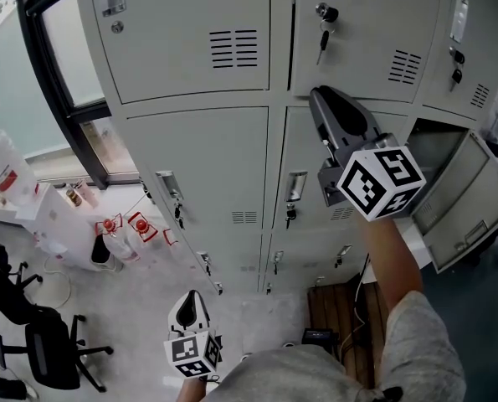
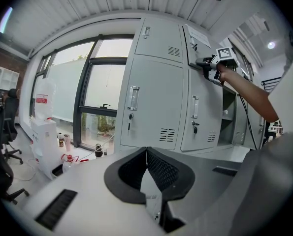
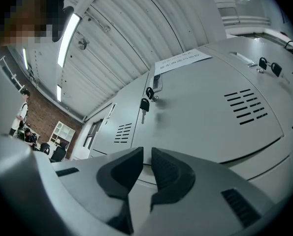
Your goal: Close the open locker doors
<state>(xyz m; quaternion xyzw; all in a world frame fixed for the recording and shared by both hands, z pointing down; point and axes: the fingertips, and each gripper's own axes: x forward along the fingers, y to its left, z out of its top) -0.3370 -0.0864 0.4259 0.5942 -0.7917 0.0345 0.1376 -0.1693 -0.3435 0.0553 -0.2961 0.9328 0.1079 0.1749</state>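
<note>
- While the right gripper (image 1: pixel 320 95) is raised against the locker bank, its jaws stand a narrow slit apart with nothing between them; in the right gripper view (image 3: pixel 147 152) they point at the lower edge of the closed keyed door (image 3: pixel 210 117). Whether the tips touch the metal I cannot tell.
- That closed door (image 1: pixel 361 32) is in the upper row, with a key (image 1: pixel 322 38) hanging from its lock and a paper label (image 3: pixel 180 60) above it.
- The open locker door (image 1: pixel 470 198) is in the middle row at the far right of the head view. It swings out from its dark compartment (image 1: pixel 437 145), lower than the right gripper's jaws and off to their right, clear of them.
- The right gripper's marker cube (image 1: pixel 381 181) and the person's forearm (image 1: pixel 392 249) lie just beside the open door's left edge.
- The left gripper (image 1: pixel 192 296) hangs low, near the person's body and well apart from the open door. In the left gripper view (image 2: pixel 146 150) its pads meet at the tips and hold nothing.
- From the left gripper view, the open compartment (image 2: pixel 227 113) shows past the closed middle doors, under the outstretched right arm.
- To the left stand a dark window frame (image 1: pixel 64 82), red-capped bottles (image 1: pixel 119 224) on the floor and an office chair (image 1: pixel 52 346).
</note>
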